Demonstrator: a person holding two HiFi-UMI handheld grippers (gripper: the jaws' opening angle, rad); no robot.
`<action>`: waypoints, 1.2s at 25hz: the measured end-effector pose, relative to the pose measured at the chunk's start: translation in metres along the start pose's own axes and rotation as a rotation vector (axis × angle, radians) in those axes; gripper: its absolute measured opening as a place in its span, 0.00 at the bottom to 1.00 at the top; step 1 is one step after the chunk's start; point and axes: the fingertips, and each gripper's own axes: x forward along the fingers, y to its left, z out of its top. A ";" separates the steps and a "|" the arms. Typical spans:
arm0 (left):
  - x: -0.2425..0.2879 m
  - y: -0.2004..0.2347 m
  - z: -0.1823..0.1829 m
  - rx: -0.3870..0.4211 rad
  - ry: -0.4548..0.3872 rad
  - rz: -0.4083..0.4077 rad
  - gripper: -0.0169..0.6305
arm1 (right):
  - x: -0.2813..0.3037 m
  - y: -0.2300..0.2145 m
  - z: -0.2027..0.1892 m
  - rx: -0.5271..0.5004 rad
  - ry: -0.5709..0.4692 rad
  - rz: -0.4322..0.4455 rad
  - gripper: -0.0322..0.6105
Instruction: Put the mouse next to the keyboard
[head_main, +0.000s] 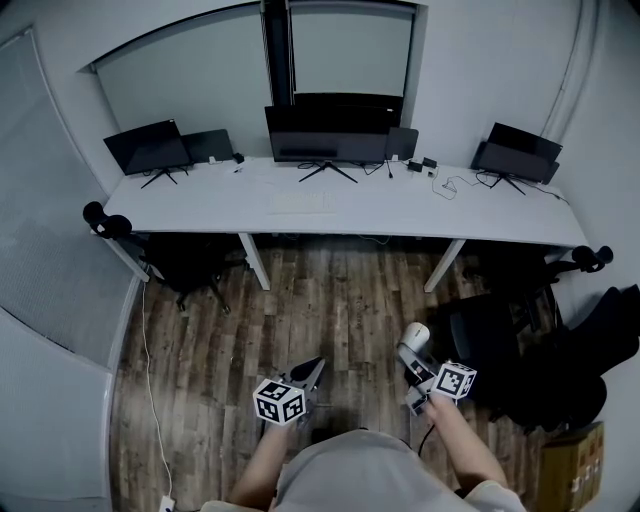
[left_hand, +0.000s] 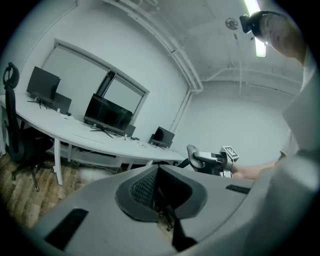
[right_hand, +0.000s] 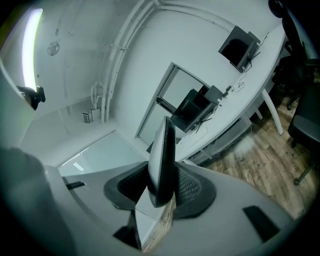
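Right gripper (head_main: 411, 354) pinches the mouse (head_main: 415, 336) in the head view, well apart from the keyboard (head_main: 300, 203) on the surface (head_main: 470, 220). Left gripper view: left gripper (left_hand: 158, 176) pressed together, empty. Right gripper view: mouse (right_hand: 161, 165) clamped edgewise (carrying step, I judge); the next move calls for bringing it over beside the keyboard.

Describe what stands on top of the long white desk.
On the desk: several dark monitors, a pale keyboard and loose cables. Anything behind the monitors is covered.
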 end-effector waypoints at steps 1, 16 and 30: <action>-0.001 0.001 0.000 0.001 0.002 -0.001 0.05 | 0.002 0.003 0.000 0.003 -0.001 0.008 0.29; -0.022 0.034 -0.002 0.003 0.029 -0.031 0.05 | 0.028 0.015 -0.024 -0.009 -0.023 -0.023 0.29; -0.025 0.059 0.001 -0.018 0.048 -0.020 0.05 | 0.058 0.014 -0.031 0.019 0.003 -0.024 0.29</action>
